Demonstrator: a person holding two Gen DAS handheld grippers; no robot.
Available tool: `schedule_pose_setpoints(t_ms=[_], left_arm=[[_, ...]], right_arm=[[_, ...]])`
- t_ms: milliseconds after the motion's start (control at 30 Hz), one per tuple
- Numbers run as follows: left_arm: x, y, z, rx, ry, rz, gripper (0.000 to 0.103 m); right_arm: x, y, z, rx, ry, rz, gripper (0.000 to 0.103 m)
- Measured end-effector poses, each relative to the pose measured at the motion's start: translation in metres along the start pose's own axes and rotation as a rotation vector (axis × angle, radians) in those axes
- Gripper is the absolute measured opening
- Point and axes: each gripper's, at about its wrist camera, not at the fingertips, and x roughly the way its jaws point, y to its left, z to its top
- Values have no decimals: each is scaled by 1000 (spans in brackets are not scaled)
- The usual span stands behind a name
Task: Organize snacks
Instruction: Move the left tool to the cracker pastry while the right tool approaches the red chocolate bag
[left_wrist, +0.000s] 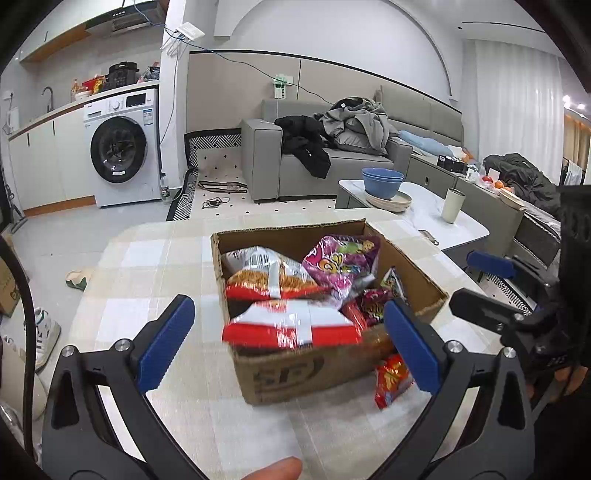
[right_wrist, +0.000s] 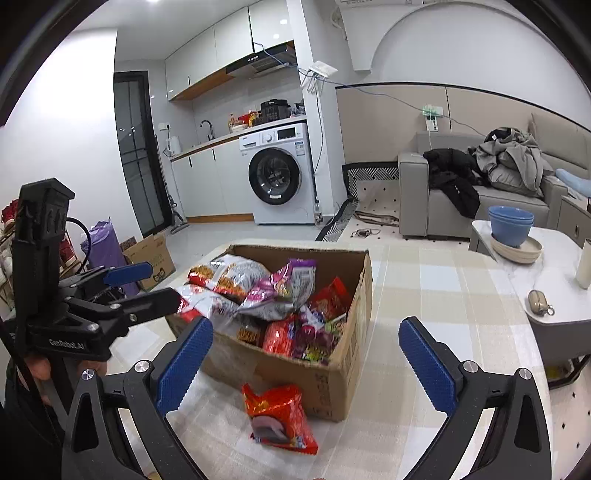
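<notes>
Figure. Both tools over the checked worktop (right_wrist: 443, 295), each spread wide with nothing between its blue pads. The cardboard box (right_wrist: 332, 373) stands mid-worktop, already heaped with packets: a red-and-silver bag (left_wrist: 291, 326) overhangs its near wall in the left wrist view, and a purple bag (left_wrist: 341, 260) sits toward 12 o'clock inside. One red snack packet (right_wrist: 280, 417) lies flat on the worktop, outside the box and just beside its near wall, at about 6 o'clock from the box centre in the right wrist view. The right tool (right_wrist: 306, 373) points toward it; the left tool (left_wrist: 290, 341) faces the overhanging bag.

Judged step: pick up the stray packet and add it to the box. To do it well, lower the right tool so the pads straddle the packet's narrow width, close on a crimped edge instead of the puffed middle, lift clear of the box wall, and release over the emptier side near 3 o'clock. The overhanging bag looks liable to slide out if nudged.
</notes>
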Motion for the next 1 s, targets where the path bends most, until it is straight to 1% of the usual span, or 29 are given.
schedule_pose_setpoints(t_ms=[200,300,433,600,700,833,1000], left_arm=[[-19,3,-18,-24,19,-35,102],[-29,5,-26,-24,22,-23,102],[-40,6,-40,-37,34,-14,102],[-47,-5,-59,6,88,11,102],[-52,-12,-68,25,104,25,102],[-58,-20,-81,24,135,6,102],[-61,-26,-96,36,167,-41,102]], right_arm=[[-3,-3,-13,48,43,-10,102],[-6,-6,-22,86,57,11,102],[-10,-2,-28,71,69,-15,102],[-13,6,-34,48,101,-3,102],[-15,14,-38,27,121,-6,102],[-18,18,-42,15,138,-3,102],[-18,21,-44,-1,157,-11,102]])
